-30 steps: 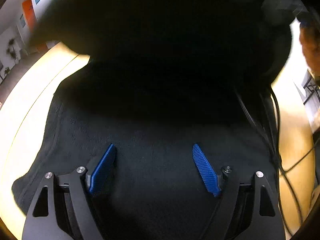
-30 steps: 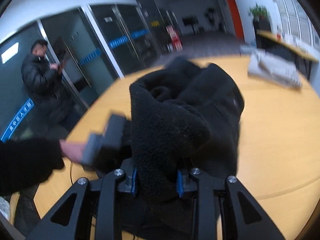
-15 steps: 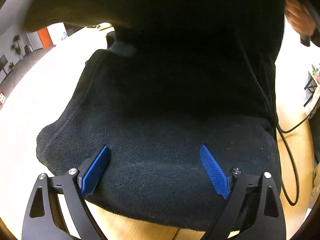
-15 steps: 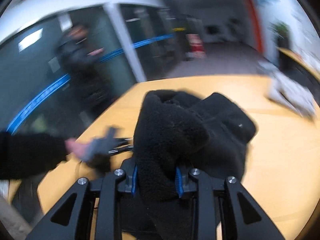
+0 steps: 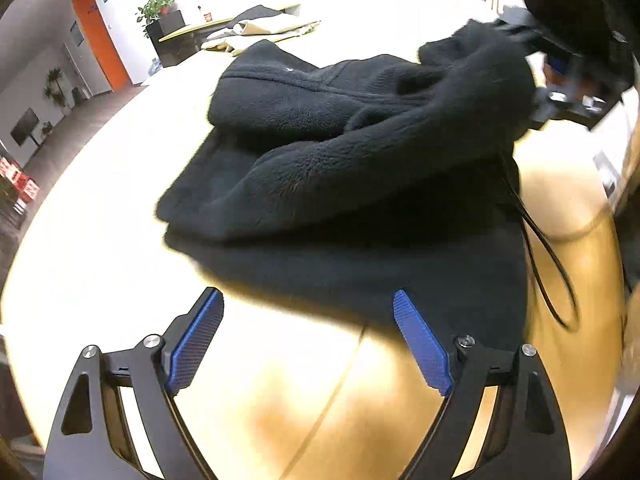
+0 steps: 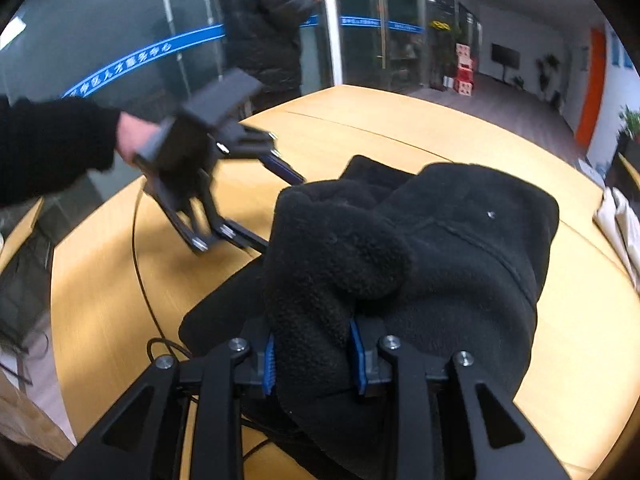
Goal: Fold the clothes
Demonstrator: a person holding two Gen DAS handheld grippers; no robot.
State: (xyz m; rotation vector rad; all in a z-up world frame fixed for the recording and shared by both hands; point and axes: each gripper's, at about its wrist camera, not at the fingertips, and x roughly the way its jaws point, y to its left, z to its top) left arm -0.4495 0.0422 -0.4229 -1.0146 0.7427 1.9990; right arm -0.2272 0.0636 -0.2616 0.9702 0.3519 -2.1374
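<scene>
A black fleece garment (image 5: 340, 168) lies bunched and partly folded on the wooden table (image 5: 100, 264). My left gripper (image 5: 308, 340) is open and empty, just in front of the garment's near edge. In the right wrist view it (image 6: 276, 204) hovers to the left of the fleece. My right gripper (image 6: 312, 360) is shut on a thick fold of the fleece (image 6: 420, 264), holding it up above the table. In the left wrist view the right gripper (image 5: 560, 80) is blurred at the garment's far right end.
A black cable (image 5: 548, 264) trails off the garment's right side and loops over the table (image 6: 140, 280). Light-coloured folded clothes (image 5: 256, 32) lie at the far end. A person in a dark coat (image 6: 268, 24) stands beyond the table by glass doors.
My left gripper has drawn back off the fleece and now sits in front of its edge, still open. My right gripper keeps its hold and has carried the fold over the garment.
</scene>
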